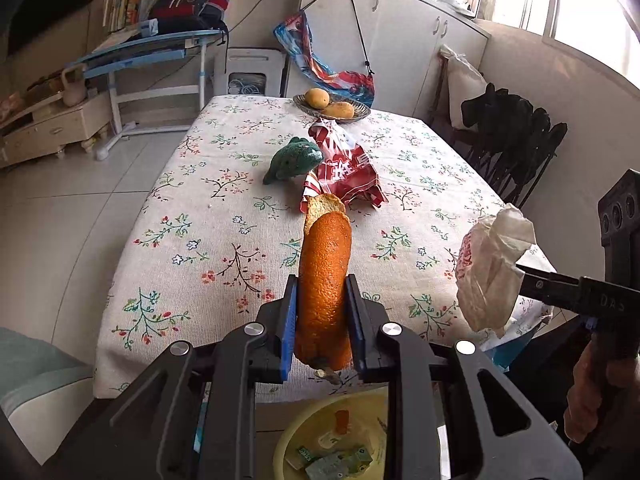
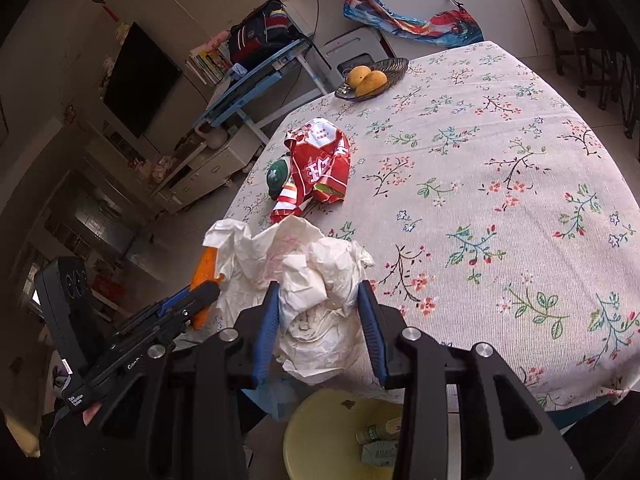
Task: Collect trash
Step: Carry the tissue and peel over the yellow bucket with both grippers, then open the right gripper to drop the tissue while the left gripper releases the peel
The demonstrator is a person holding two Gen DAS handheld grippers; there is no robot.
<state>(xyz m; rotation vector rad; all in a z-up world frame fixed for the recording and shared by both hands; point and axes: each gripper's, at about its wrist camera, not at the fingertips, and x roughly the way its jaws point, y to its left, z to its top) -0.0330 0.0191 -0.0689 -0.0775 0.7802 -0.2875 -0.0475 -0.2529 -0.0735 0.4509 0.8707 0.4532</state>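
Note:
My left gripper [image 1: 322, 286] is shut on a long orange peel [image 1: 325, 280], held above the table's near edge. My right gripper [image 2: 318, 292] is shut on a crumpled white paper wrapper [image 2: 308, 276]; the wrapper also shows in the left wrist view [image 1: 490, 270]. A yellow trash bin [image 1: 320, 436] with small cartons inside stands on the floor below both grippers, and shows in the right wrist view [image 2: 320, 432]. A red snack bag [image 1: 344, 168] lies mid-table, also in the right wrist view [image 2: 318, 164].
The table has a floral cloth [image 1: 224, 216]. A green plush toy [image 1: 294, 158] lies next to the red bag. A dish with two mangoes [image 1: 330, 106] sits at the far end. A dark chair [image 1: 516, 140] stands on the right, a desk [image 1: 152, 48] at the back left.

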